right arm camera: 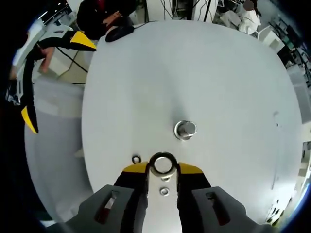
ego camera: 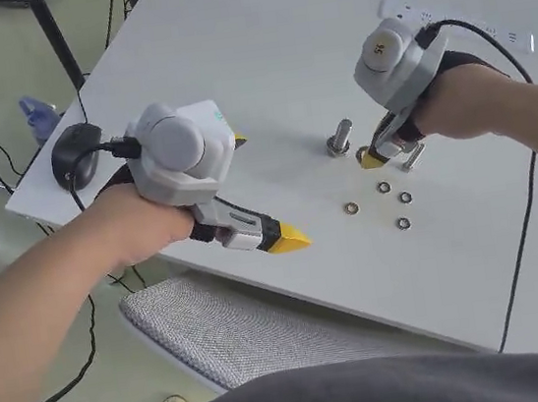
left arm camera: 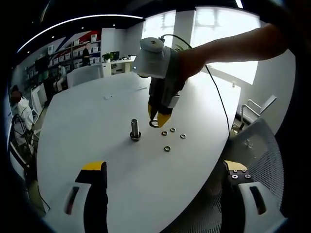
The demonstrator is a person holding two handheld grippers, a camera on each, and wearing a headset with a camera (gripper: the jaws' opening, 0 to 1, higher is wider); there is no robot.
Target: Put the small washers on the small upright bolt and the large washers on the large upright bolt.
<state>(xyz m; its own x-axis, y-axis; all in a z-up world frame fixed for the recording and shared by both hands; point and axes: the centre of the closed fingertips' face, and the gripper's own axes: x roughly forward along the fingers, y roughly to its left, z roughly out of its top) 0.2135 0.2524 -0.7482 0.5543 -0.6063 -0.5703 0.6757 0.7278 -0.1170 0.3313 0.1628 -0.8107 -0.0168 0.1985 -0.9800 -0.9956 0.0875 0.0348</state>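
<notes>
A steel upright bolt [ego camera: 340,137] [left arm camera: 134,130] [right arm camera: 185,129] stands on the white table [ego camera: 260,53]. My right gripper [ego camera: 373,159] [left arm camera: 159,120] [right arm camera: 164,168] is shut on a large washer [right arm camera: 163,164] [left arm camera: 154,124], held low just beside the bolt on its near side. Several loose washers [ego camera: 383,187] [left arm camera: 172,130] [right arm camera: 164,191] lie on the table in front of the bolt, under and around the right gripper. My left gripper [ego camera: 268,188] [left arm camera: 165,169] hovers open at the table's near edge with nothing between its jaws, well left of the bolt.
A black round device [ego camera: 74,152] with a cable sits on the table's left corner. A white power strip [ego camera: 464,25] lies at the far right. A grey chair seat [ego camera: 237,334] is just below the table's near edge. Black cables hang beside the table.
</notes>
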